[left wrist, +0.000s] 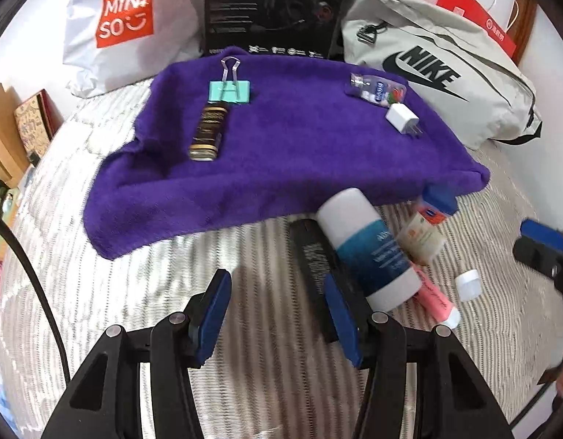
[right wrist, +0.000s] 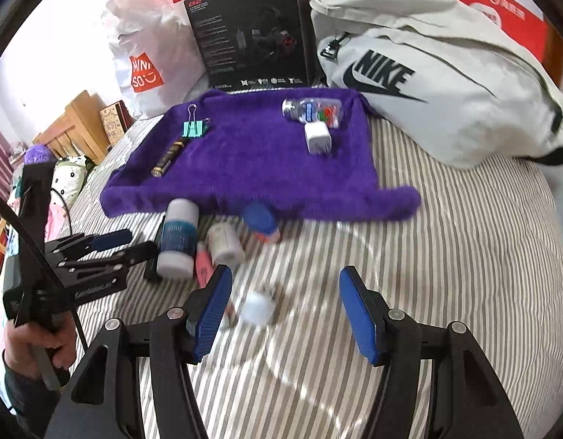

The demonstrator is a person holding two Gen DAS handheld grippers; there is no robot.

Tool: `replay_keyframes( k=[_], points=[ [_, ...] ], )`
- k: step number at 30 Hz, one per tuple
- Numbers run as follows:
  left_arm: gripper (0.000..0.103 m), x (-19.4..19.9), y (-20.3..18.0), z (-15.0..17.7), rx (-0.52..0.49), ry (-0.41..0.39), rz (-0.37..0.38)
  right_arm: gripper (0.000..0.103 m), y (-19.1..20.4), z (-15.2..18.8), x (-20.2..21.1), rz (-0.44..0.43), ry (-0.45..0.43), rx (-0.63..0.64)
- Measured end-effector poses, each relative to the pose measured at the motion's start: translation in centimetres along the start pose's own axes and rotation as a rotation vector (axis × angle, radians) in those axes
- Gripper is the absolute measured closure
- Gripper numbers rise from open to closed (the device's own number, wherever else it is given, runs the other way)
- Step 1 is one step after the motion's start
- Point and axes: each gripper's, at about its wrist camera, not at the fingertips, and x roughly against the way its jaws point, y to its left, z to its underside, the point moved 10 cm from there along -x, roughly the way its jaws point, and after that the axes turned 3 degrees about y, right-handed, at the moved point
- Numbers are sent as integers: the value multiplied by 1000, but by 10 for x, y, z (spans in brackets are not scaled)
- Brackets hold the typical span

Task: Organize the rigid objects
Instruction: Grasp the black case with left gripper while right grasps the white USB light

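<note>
Both my jaws stand wide, nothing between them. Left gripper (left wrist: 278,311) hovers over the striped bed (left wrist: 135,292), its right finger just beside the white-and-blue bottle (left wrist: 369,252) lying on a black bar. Right gripper (right wrist: 285,314) hangs above a small white jar (right wrist: 257,307) (blurred). On the purple towel (left wrist: 281,153): a teal binder clip (left wrist: 230,89), dark tube (left wrist: 208,131), clear bottle (left wrist: 376,89), white charger (left wrist: 402,117).
</note>
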Motion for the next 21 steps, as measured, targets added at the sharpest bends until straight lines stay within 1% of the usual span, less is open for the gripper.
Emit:
replay_keyframes(
  k=[2, 5, 8, 11, 15, 16, 17, 18, 19, 20, 21],
  points=[
    [52, -2, -6, -2, -3, -2, 11, 42, -1, 7, 3, -6, -1, -8],
    [52, -9, -12, -3, -16, 13, -9, 42, -1, 12, 3, -17, 0, -22],
    [50, -12, -14, 0, -62, 7, -76, 42, -3, 16, 2, -23, 4, -33],
    [49, -7, -4, 6, -74, -7, -101, 42, -5, 19, 1, -25, 6, -37],
    [50, -5, 3, 6, -57, -19, -74, 42, -7, 20, -2, -38, 5, -45],
    [53, -6, 2, 5, -66, -20, -80, 42, -7, 21, -4, -39, 8, -40],
    [53, -7, -1, 4, -78, -24, -84, 42, -6, 22, -5, -39, 12, -34],
    [56, -8, -4, 3, -89, -27, -82, 42, -5, 23, -6, -39, 15, -29],
    [69, -8, -8, 2, -102, -36, -77, 42, -4, 24, -7, -41, 17, -23],
    [79, -7, -12, 1, -112, -45, -65, 42, -2, 26, -9, -45, 20, -19],
    [82, -7, -14, 1, -111, -47, -59, 42, 0, 27, -11, -48, 22, -16]
  ],
)
